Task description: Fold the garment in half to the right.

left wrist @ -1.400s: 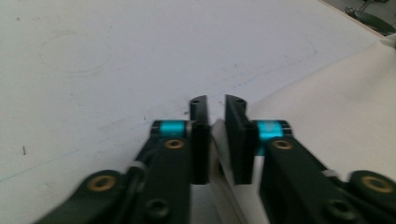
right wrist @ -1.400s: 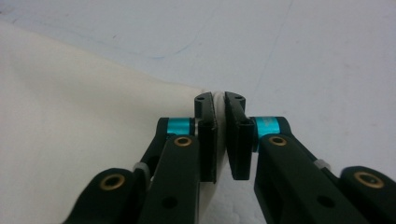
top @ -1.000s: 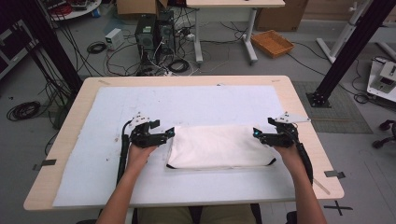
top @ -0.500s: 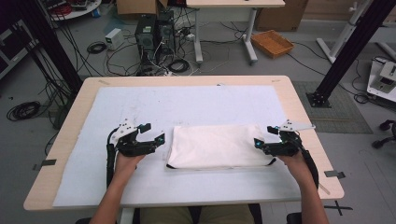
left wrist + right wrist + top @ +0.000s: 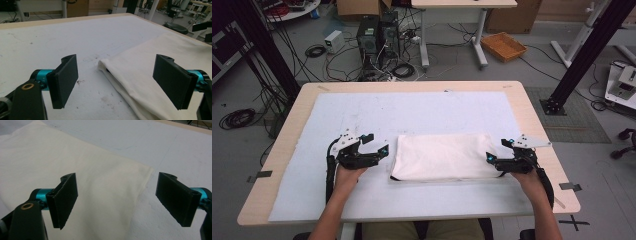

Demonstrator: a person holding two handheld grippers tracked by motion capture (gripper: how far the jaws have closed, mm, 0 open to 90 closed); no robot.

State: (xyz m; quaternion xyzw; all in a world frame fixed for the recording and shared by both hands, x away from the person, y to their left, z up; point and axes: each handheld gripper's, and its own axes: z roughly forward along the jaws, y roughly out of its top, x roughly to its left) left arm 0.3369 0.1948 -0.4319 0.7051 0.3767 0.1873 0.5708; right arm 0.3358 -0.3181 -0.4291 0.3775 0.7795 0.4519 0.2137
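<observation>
Now the folded cream-white cloth rectangle (image 5: 443,156) is lying at centre frame on the pale blue-covered counter (image 5: 362,112). The left claw (image 5: 380,151) and right claw (image 5: 490,159) are flanking it, both spread wide and holding nothing; each should take every layer of its end.

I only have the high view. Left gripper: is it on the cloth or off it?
Observer: Off it. In the left gripper view the left gripper has its jaws wide apart with nothing between them, aimed at the near corner of the folded white cloth.
Operator: Is that cloth edge flat?
Observer: No, the edge shows stacked layers with a dark gap under the top one.
Operator: And the right side?
Observer: The right gripper is also open and empty; its jaws stand either side of the cloth's corner, one over cloth, the other over the white table cover.
</observation>
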